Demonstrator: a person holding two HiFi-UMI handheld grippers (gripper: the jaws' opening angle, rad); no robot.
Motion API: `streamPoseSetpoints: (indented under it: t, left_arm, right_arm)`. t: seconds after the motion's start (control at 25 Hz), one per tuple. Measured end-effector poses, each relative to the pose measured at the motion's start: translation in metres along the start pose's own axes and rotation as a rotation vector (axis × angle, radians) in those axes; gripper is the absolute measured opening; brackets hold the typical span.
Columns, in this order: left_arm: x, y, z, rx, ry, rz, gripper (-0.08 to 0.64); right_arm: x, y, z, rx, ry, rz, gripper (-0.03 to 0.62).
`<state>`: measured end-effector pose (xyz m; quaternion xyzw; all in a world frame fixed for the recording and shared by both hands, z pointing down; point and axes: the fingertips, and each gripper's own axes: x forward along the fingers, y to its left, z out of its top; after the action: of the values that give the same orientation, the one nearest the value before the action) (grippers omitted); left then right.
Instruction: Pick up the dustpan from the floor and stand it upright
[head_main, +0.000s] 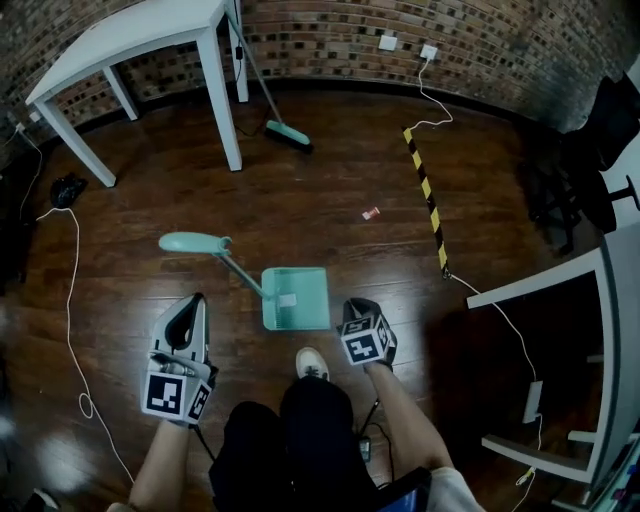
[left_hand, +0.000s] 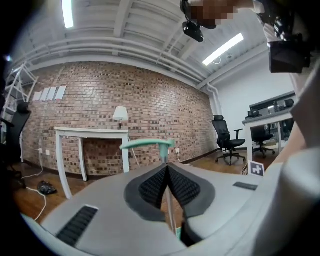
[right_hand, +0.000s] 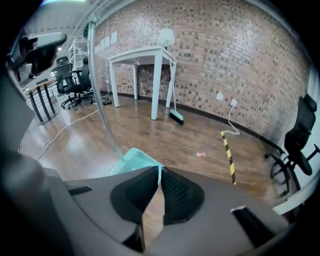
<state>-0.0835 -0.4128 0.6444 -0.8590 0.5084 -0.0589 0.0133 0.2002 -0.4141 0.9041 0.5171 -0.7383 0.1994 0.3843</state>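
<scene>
Most of dustpan (left_hand: 146, 144) hidden behind left tool (left_hand: 167, 166).

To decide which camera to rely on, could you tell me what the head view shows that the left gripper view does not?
Only the head view: the broom by the wall, the striped tape, a red scrap, and the right gripper at the edge of the dustpan. Only the left gripper view: the ceiling lights, a lamp, and the jaws of the left gripper shut on the dustpan's thin pole. Both: the dustpan, the white table and the brick wall.
</scene>
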Motion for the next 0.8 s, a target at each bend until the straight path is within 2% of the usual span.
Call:
streamPoseSetpoints:
  t: [0.08, 0.24, 0.44, 0.52, 0.68, 0.8]
  left_arm:
    - [-0.017, 0.011, 0.03, -0.027, 0.035, 0.003, -0.008]
    - [-0.054, 0.028, 0.101, -0.067, 0.089, 0.023, -0.009]
    - [-0.089, 0.034, 0.214, -0.079, 0.066, 0.014, -0.011]
    - [-0.108, 0.031, 0.263, -0.077, 0.041, -0.003, -0.011]
    - [-0.157, 0.03, 0.346, -0.12, -0.032, -0.023, -0.011]
    - [-0.181, 0.024, 0.389, -0.1, -0.066, -0.04, -0.011]
  right_arm:
    - [-0.051, 0.002, 0.042, 0.01, -0.078, 0.004, -0.013]
    - [-0.164, 0.008, 0.138, 0.145, -0.281, 0.052, -0.02]
    - [-0.324, 0.014, 0.245, 0.22, -0.476, 0.085, -0.021]
    - [-0.387, 0.018, 0.27, 0.226, -0.517, 0.091, -0.021]
    - [-0.496, 0.04, 0.302, 0.28, -0.621, 0.187, -0.023]
    - [-0.554, 0.048, 0.317, 0.287, -0.685, 0.213, -0.02]
